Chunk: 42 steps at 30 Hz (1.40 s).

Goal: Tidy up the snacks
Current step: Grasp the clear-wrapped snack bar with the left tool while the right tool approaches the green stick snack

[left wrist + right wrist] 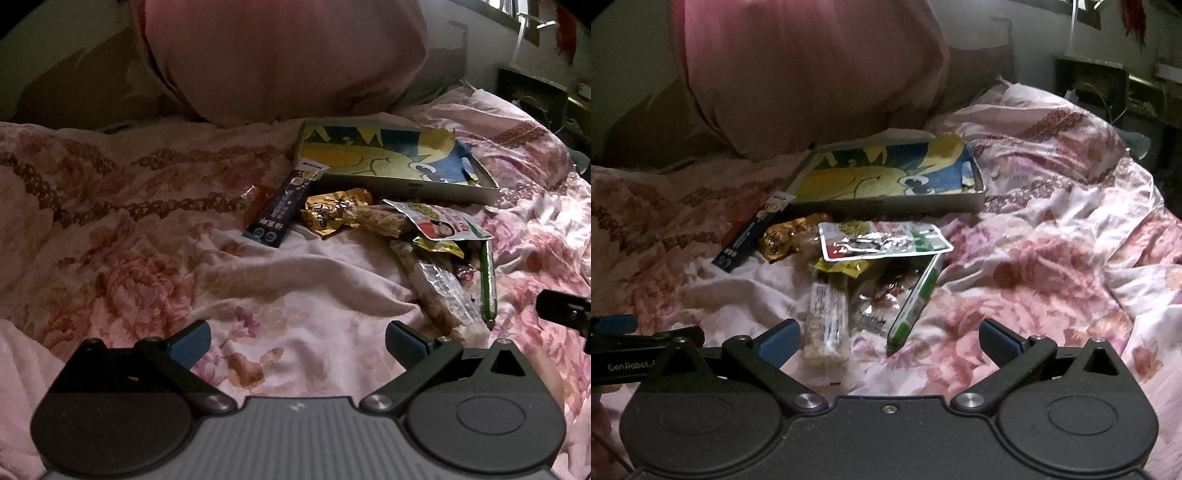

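A pile of snacks lies on a floral bedspread in front of a shallow grey box with a yellow and blue cartoon lining. A dark purple packet leans on the box's near left corner. Beside it lie a gold wrapper, a white and red pouch, a clear cereal bar and a green stick. My left gripper is open over bare bedspread, short of the pile. My right gripper is open, with the cereal bar and green stick just ahead.
A large pink pillow stands behind the box. The rumpled bedspread stretches left and right of the pile. Dark furniture stands beyond the bed at the far right. The left gripper's body shows at the right wrist view's left edge.
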Each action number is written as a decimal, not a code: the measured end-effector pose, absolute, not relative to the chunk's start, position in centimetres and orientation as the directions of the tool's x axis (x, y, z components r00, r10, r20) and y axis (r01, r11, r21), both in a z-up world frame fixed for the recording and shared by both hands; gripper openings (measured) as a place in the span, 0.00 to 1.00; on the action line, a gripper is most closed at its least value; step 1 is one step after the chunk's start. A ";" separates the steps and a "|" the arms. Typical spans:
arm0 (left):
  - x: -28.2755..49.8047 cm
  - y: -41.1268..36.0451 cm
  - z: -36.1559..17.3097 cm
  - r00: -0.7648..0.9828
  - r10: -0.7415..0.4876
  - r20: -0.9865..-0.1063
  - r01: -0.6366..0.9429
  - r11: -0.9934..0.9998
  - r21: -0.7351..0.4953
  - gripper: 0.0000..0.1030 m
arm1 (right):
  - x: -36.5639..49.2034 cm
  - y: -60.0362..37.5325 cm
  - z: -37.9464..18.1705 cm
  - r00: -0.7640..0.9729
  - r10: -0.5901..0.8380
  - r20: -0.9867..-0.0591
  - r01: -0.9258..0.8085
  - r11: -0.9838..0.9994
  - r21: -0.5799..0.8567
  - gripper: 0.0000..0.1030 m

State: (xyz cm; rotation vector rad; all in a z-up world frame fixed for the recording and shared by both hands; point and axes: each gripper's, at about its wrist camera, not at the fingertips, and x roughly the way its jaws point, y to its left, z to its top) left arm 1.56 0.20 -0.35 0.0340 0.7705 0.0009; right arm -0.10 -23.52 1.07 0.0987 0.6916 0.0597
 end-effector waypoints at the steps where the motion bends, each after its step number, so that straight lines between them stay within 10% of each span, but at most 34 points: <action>1: 1.8 0.2 -0.4 0.715 0.013 -0.699 0.010 1.000 0.029 1.00 | 0.1 -23.6 1.1 0.764 0.099 -0.638 -0.032 0.993 0.117 1.00; 28: 10.3 -0.9 -0.6 0.655 0.012 -0.756 0.107 0.988 0.109 1.00 | 6.7 -24.7 -1.2 0.655 0.277 -0.703 -0.163 0.960 0.227 1.00; 42: 14.5 -1.2 -1.6 0.572 -0.197 -0.796 0.239 0.969 -0.067 1.00 | 9.0 -26.0 -2.7 0.589 0.344 -0.731 -0.143 0.935 0.324 1.00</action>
